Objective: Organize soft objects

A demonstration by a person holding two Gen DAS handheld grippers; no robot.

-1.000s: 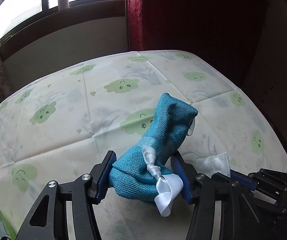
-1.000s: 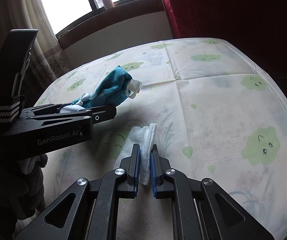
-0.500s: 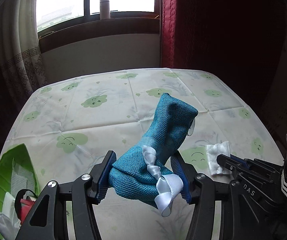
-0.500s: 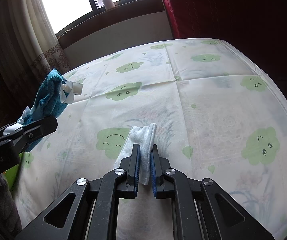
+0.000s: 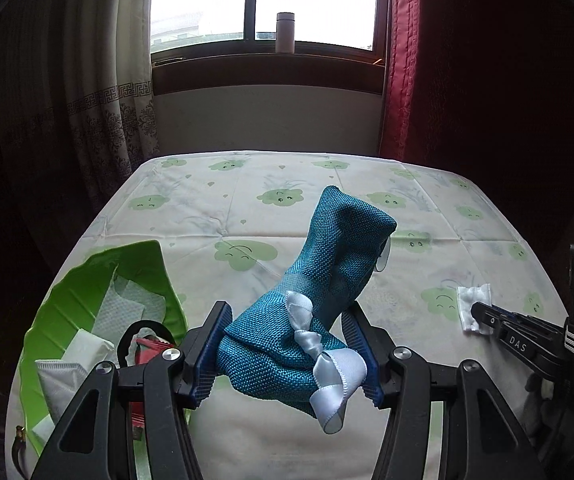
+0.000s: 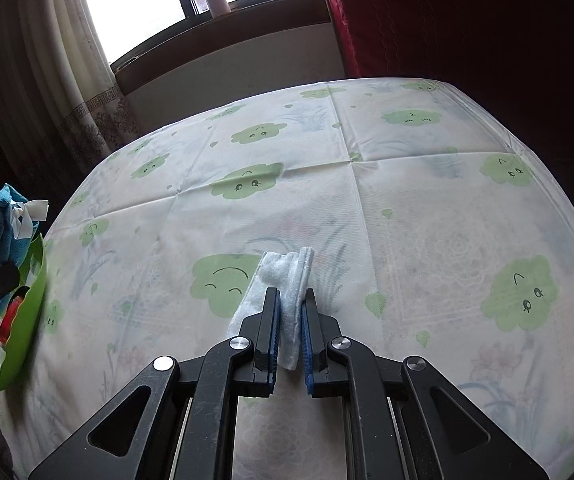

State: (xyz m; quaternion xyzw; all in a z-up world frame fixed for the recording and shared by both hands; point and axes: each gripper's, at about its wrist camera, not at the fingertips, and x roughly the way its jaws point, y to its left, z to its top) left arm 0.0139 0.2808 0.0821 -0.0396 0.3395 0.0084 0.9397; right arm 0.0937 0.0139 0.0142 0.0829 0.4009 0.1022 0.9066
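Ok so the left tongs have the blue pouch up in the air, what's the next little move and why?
Probably carry the blue pouch further left and lower it over the green bin. The left tongs grip it clear of the table, and the bin, already holding other soft items, sits just left of them.

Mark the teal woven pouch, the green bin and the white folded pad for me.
Teal woven pouch with white ribbon [image 5: 327, 280]: left wrist view, mid-body weave.
Green plastic bin [image 5: 87, 284]: left wrist view, inner wall.
White folded fabric pad [image 6: 287, 276]: right wrist view, top face ahead of the jaws.
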